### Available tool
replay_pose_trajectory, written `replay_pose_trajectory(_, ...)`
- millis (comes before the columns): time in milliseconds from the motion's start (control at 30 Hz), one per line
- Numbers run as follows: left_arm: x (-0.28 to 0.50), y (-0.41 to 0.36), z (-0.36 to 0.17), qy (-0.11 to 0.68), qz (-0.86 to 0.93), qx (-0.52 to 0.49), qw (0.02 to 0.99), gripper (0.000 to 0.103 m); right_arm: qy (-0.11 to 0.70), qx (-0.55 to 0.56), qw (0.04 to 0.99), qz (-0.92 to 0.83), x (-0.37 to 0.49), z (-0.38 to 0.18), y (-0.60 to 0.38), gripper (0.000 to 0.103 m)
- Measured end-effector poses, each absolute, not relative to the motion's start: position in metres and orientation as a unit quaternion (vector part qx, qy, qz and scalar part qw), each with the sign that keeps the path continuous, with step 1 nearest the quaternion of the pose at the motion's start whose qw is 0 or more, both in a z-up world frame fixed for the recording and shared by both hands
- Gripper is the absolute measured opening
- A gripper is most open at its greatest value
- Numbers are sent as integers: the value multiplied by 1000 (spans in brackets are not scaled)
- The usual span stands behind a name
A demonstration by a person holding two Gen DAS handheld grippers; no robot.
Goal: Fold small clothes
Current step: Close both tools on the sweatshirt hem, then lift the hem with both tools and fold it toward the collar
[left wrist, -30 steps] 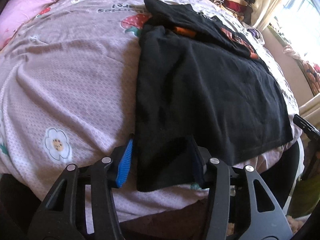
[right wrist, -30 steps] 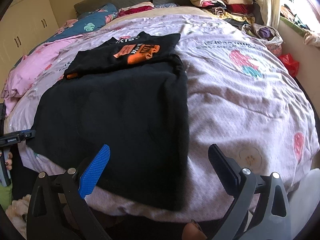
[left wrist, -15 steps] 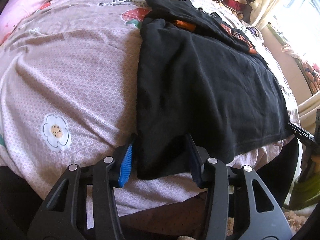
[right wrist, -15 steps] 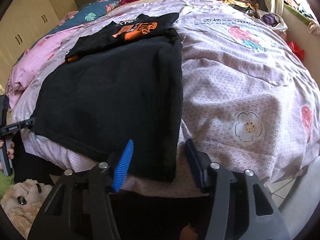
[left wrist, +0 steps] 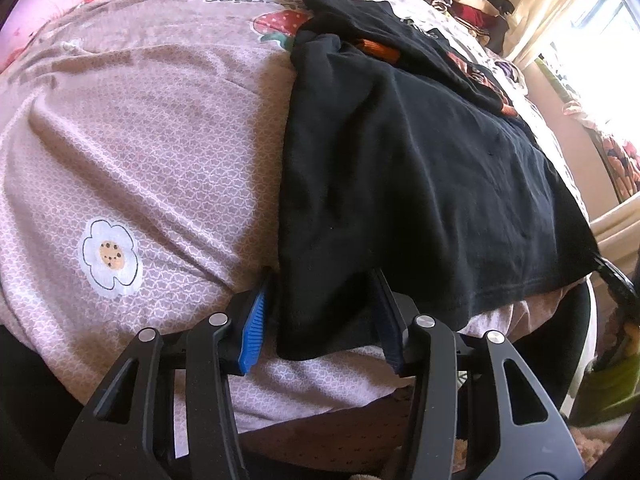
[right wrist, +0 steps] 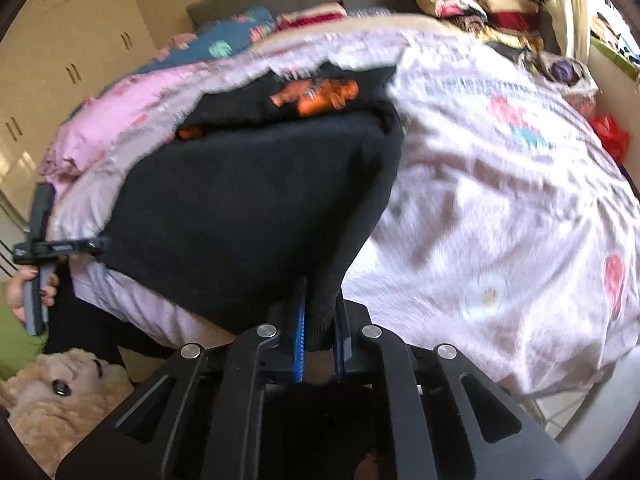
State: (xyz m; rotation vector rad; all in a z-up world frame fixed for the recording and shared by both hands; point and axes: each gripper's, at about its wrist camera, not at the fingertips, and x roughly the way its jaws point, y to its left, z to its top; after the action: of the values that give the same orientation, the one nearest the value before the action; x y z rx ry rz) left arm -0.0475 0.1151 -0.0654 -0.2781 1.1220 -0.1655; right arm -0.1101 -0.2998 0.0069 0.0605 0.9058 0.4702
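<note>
A black garment [left wrist: 420, 180] [right wrist: 248, 208] lies spread flat on the bed, its near hem hanging over the edge. My left gripper [left wrist: 318, 324] is part open, with the garment's near left corner between its fingers; the blue pad [left wrist: 252, 328] stands just clear of the cloth. My right gripper [right wrist: 320, 300] is shut on the near right corner and pulls the cloth up into a peak. Each gripper also shows small in the other view: the right gripper [left wrist: 612, 276] and the left gripper [right wrist: 60, 246], held by a hand [right wrist: 20, 292]. A second black garment with an orange print [right wrist: 316, 92] [left wrist: 400, 28] lies folded beyond.
The bed wears a lilac cover [left wrist: 140, 140] [right wrist: 500, 200] with flower and strawberry prints. A pile of folded clothes [right wrist: 480, 4] sits at the far right corner, and a pink blanket [right wrist: 120, 120] lies at the far left. A plush toy [right wrist: 52, 392] lies on the floor below the bed edge.
My right gripper went from wide open to shut on the garment's corner and has lifted it a little. The left gripper has kept its place and its opening.
</note>
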Motion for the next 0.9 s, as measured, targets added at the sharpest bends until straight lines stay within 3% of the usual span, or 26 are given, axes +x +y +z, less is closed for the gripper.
replay_pose_trajectory(233, -50, 113, -52, 513, -80, -124, 846, 5, 394, 58, 890, 220, -104, 26, -310, 9)
replay_pose_trajectory(900, -10, 143, 39, 367, -99, -180, 907, 3, 317, 113, 926, 170, -73, 74, -326, 9)
